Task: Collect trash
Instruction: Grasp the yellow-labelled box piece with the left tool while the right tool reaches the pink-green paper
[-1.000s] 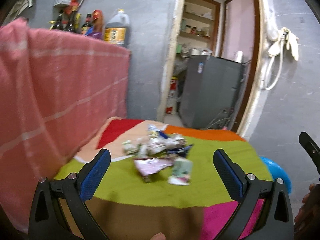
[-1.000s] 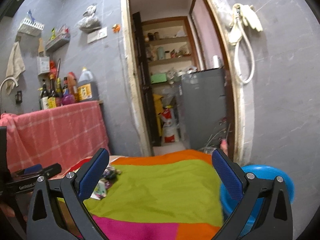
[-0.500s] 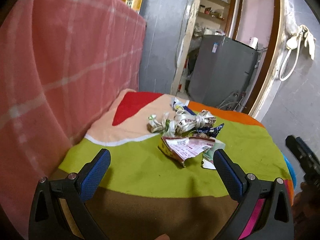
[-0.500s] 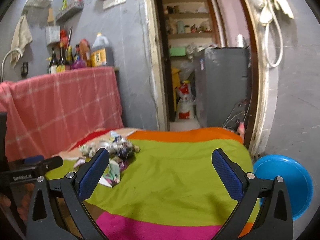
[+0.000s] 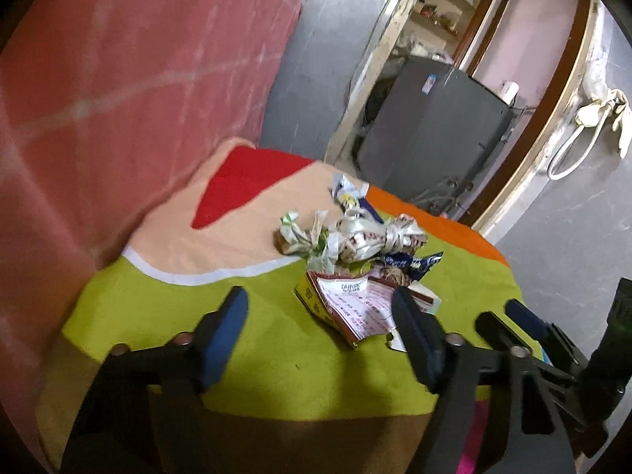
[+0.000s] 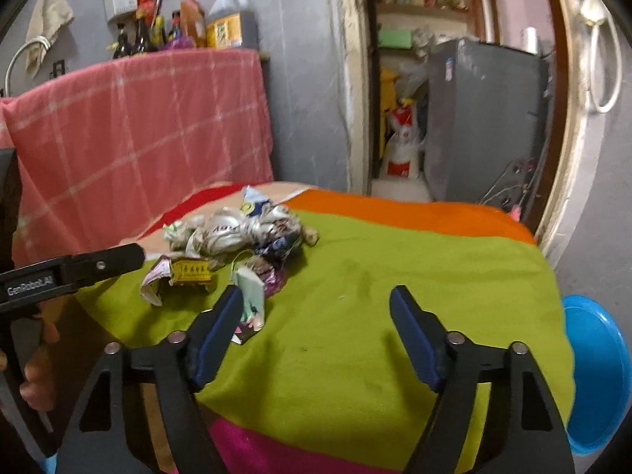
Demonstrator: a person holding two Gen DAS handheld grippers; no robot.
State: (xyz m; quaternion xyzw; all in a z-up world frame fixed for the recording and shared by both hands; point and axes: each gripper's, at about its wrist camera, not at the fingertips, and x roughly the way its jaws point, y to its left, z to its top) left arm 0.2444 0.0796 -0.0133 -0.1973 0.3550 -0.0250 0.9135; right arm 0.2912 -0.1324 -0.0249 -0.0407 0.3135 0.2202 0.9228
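Observation:
A heap of crumpled wrappers (image 5: 355, 237) lies on the table's multicoloured cloth (image 5: 158, 316). Nearest me is a flattened red and yellow packet (image 5: 347, 308). My left gripper (image 5: 318, 300) hovers just short of that packet, its jaws closing with no pad touching it. In the right wrist view the same heap of wrappers (image 6: 237, 233) sits to the left. My right gripper (image 6: 316, 296) is over bare green cloth (image 6: 395, 276), jaws closing on nothing. A small white and green packet (image 6: 251, 296) lies beside its left finger.
A pink checked cloth (image 5: 118, 79) hangs along the table's left side, with bottles (image 6: 189, 27) on the ledge above. A blue basin (image 6: 596, 371) sits low beyond the table's right edge. A grey fridge (image 6: 486, 118) stands in the doorway behind.
Both grippers have come nearer to the wrapper heap and tipped downward. The fingers of each stand closer together than before. The heap has not moved.

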